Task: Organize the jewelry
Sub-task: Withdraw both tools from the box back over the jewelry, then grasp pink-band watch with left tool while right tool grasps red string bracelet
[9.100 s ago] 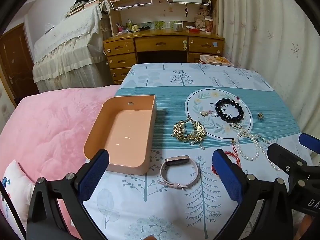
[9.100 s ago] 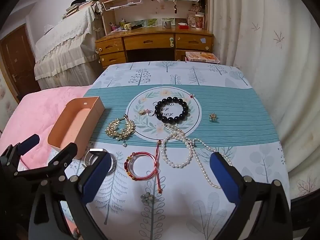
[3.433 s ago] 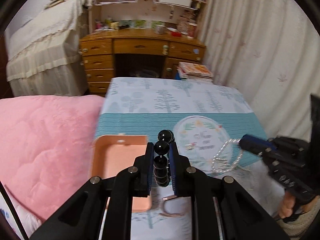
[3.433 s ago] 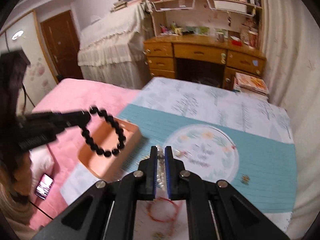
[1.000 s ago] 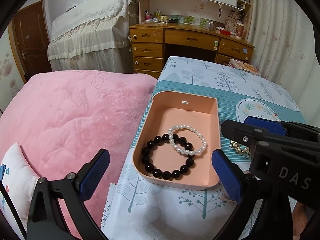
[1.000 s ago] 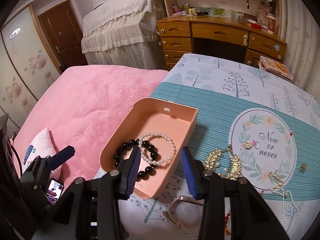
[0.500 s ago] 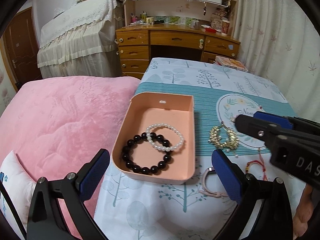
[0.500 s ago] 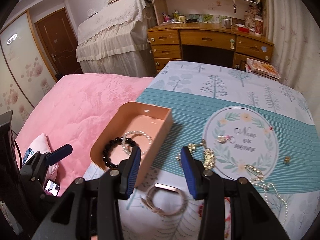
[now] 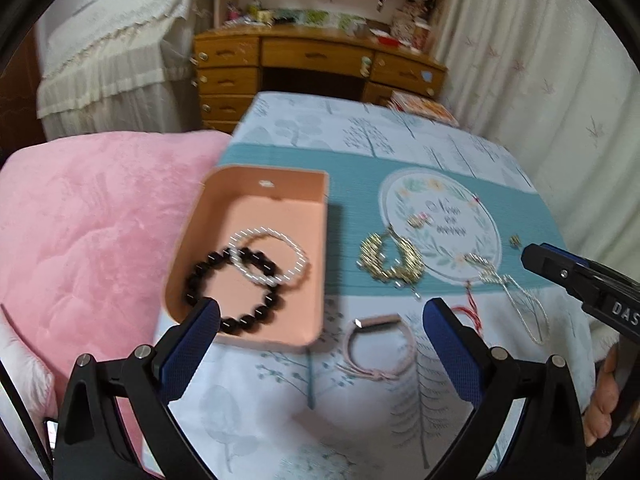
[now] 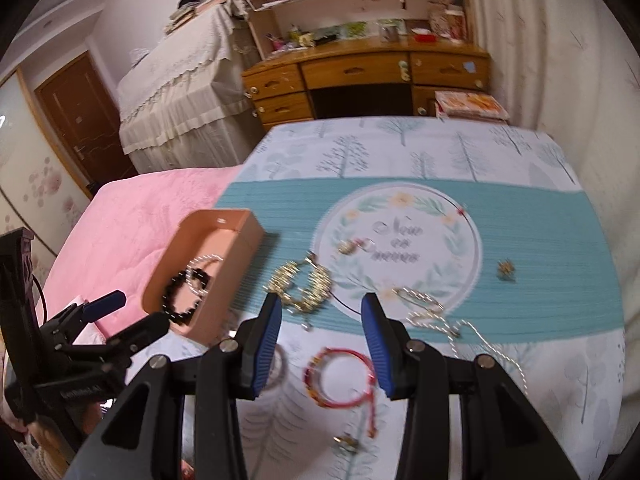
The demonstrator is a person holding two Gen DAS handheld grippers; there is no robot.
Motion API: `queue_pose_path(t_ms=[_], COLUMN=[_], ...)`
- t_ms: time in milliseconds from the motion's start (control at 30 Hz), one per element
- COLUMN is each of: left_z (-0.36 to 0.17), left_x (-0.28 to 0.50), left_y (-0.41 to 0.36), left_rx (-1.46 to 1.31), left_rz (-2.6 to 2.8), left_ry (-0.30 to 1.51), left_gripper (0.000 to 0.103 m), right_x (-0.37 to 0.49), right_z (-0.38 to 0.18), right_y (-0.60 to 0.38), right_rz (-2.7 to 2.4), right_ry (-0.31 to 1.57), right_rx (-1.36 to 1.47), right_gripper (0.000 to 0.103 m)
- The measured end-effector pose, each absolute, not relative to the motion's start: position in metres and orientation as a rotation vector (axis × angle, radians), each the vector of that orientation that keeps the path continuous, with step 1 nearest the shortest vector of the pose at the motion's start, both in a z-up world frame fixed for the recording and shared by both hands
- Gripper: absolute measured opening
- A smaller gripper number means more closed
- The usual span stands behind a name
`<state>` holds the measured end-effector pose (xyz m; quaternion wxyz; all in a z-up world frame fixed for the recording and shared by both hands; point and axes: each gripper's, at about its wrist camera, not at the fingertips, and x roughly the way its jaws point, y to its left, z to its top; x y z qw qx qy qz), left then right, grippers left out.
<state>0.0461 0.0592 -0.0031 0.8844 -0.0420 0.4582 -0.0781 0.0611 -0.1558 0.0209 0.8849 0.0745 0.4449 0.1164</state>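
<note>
Two bracelets already lie in the pink box (image 9: 256, 256). Both hand-held grippers, left (image 9: 320, 344) and right (image 10: 322, 340), hang apart and empty. The right one hovers over the red bracelet (image 10: 340, 376) on the patterned cloth (image 10: 520, 380); it likely needs to lower and close on it.

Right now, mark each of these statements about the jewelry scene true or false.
1. The black bead bracelet lies in the peach box. True.
2. The pearl bracelet is outside the box. False: it lies inside, overlapping the black one.
3. The right tool holds the red string bracelet. False: its jaws are open and empty.
4. The gold necklace lies on the cloth beside the box. True.
</note>
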Motion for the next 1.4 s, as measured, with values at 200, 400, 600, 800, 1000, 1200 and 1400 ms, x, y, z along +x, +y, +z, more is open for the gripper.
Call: queue_pose_path(t_ms=[200,400,600,800,1000,1200,1400], left_z=[-0.017,-0.038,-0.065,-0.083,-0.090,-0.096,-0.095], left_x=[0.030,0.007,0.025,0.037,0.047,0.060,0.069], left_y=[0.032,0.007,0.014,0.030,0.034,0.040,0.037], left_rx=[0.000,0.109,-0.050,-0.277,-0.418,-0.517,-0.515], left_rz=[-0.278,-0.346,-0.326,-0.281,-0.239,-0.151,-0.084], left_ry=[0.997,1.073,1.250,1.342,1.383,1.417,1.440], left_gripper=[0.094,0.087,0.061,0.057,0.052,0.044,0.044], right_x=[0.052,0.042,0.039,0.038,0.042,0.041,0.033], right_z=[0.000,-0.022,-0.040,-0.048,-0.058,-0.076,-0.077], right_y=[-0.176,-0.174,-0.164,-0.147,-0.125,-0.104,-0.100], right_rz=[0.245,0.325,0.415,0.521,0.577,0.606,0.617], right_ry=[0.969,1.013,1.048,1.059,1.065,1.076,1.032], right_rx=[0.151,0.086,0.035,-0.070,-0.192,-0.354,-0.422], right_gripper=[0.042,0.042,0.042,0.042,0.041,0.020,0.010])
